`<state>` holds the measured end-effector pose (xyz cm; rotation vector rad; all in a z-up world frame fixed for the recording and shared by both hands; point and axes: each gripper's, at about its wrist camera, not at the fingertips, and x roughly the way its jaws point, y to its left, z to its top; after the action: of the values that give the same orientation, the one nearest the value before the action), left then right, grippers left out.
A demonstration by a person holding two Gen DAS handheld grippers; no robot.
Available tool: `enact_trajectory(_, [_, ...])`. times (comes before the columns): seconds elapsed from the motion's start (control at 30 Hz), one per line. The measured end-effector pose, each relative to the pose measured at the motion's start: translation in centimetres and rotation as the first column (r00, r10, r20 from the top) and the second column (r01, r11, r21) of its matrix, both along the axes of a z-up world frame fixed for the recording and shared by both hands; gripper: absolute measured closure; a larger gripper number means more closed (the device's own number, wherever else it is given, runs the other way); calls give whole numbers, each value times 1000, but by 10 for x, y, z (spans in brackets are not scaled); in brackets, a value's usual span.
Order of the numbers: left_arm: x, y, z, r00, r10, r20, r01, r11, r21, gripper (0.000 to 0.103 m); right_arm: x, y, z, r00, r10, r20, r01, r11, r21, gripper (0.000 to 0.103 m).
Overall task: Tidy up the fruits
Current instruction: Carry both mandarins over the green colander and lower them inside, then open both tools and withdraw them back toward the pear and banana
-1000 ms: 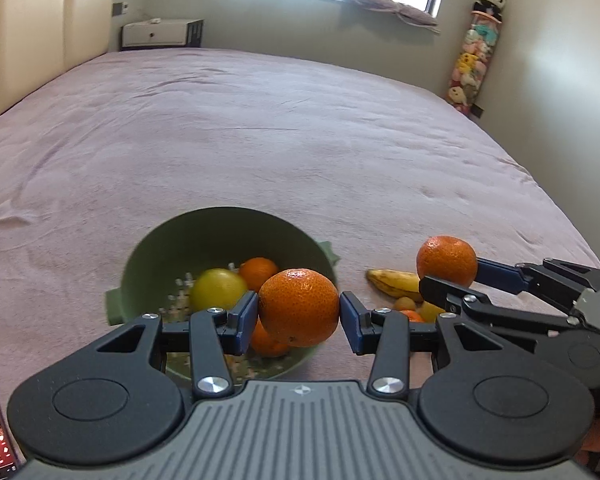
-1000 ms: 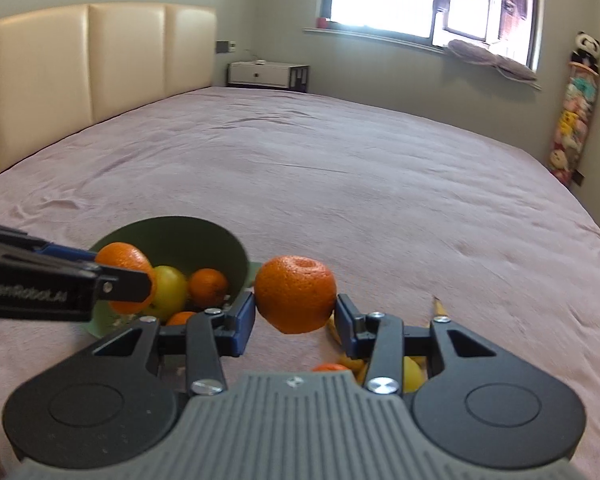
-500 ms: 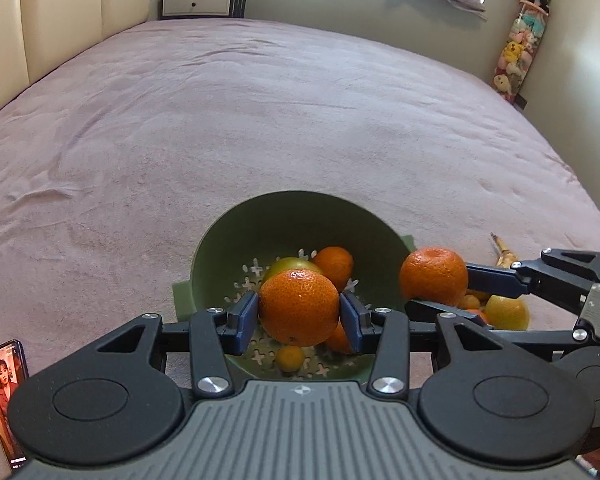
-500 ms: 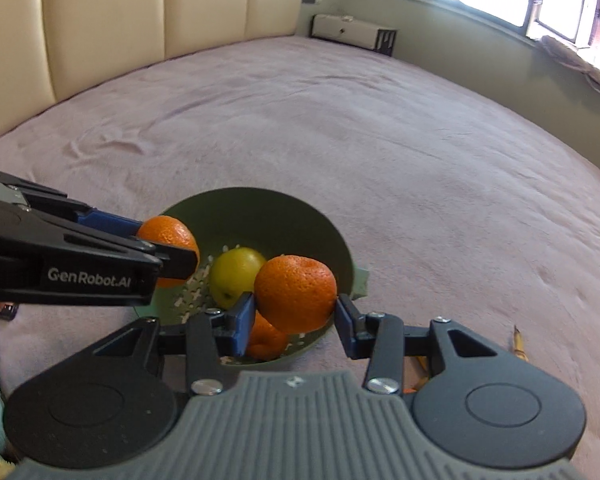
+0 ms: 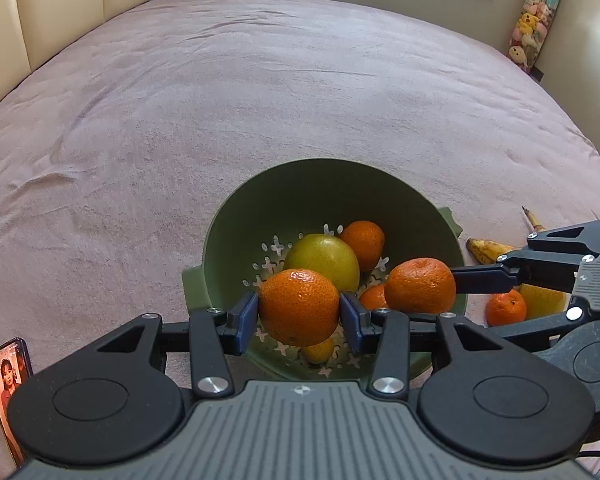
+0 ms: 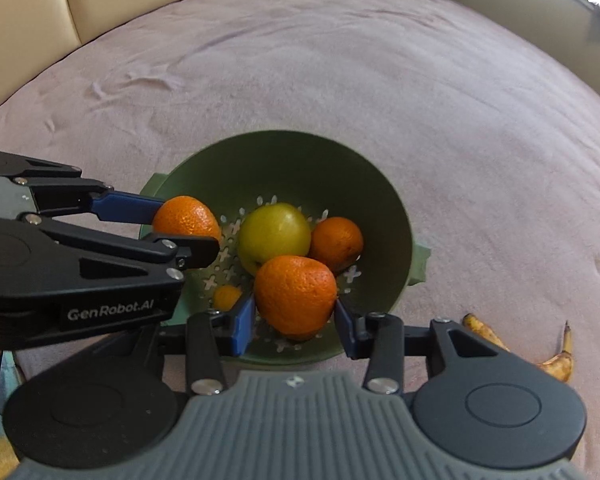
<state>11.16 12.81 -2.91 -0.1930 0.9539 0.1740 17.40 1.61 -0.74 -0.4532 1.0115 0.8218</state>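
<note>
- Both grippers have swung in over the green colander since a second ago, each carrying its orange from beside the bowl to above it.
- Left wrist view: the left gripper (image 5: pixel 299 317) is clamped on an orange (image 5: pixel 299 306), held over the colander (image 5: pixel 236 236) at its 6 o'clock side. Inside lie a yellow-green apple (image 5: pixel 324 258), another orange (image 5: pixel 363 240) and a small yellow fruit (image 5: pixel 318 351). At 3 o'clock, the right gripper (image 5: pixel 420 286) grips a second orange (image 5: pixel 420 285). A banana (image 5: pixel 486 249) and a tangerine (image 5: pixel 506 307) lie on the pink bedspread (image 5: pixel 260 100); a phone (image 5: pixel 8 368) sits at 8 o'clock.
- Right wrist view: the right gripper (image 6: pixel 295 316) is closed on its orange (image 6: pixel 295 296) above the bowl (image 6: pixel 372 184); the left gripper (image 6: pixel 186 224) holds its orange (image 6: pixel 186 218) at 9 o'clock.
</note>
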Motion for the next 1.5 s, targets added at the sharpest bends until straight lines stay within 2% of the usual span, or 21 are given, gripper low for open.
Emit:
enact_trajectory(0.43, [11, 2, -18, 997, -3, -80, 6, 999, 34, 53, 13, 8, -23, 992, 17, -129, -24, 998, -60, 62])
enact_trajectory(0.83, [15, 3, -23, 994, 3, -109, 0, 1000, 25, 52, 14, 13, -27, 991, 34, -133, -44, 996, -80, 62])
enact_trajectory(1.0, [16, 3, -23, 992, 20, -126, -20, 1000, 0, 47, 12, 13, -26, 991, 36, -125, -46, 996, -78, 62])
enact_trajectory(1.17, [11, 5, -15, 994, 39, -102, -37, 999, 27, 43, 10, 12, -23, 989, 32, -141, -41, 997, -60, 62])
enact_trajectory(1.33, [6, 11, -7, 995, 59, -78, -59, 998, 3, 42, 6, 15, -24, 989, 29, -144, -39, 997, -70, 62])
enact_trajectory(1.5, [5, 9, -4, 995, 63, -74, -63, 998, 13, 40, 3, 18, -24, 989, 13, -145, -24, 997, -75, 61])
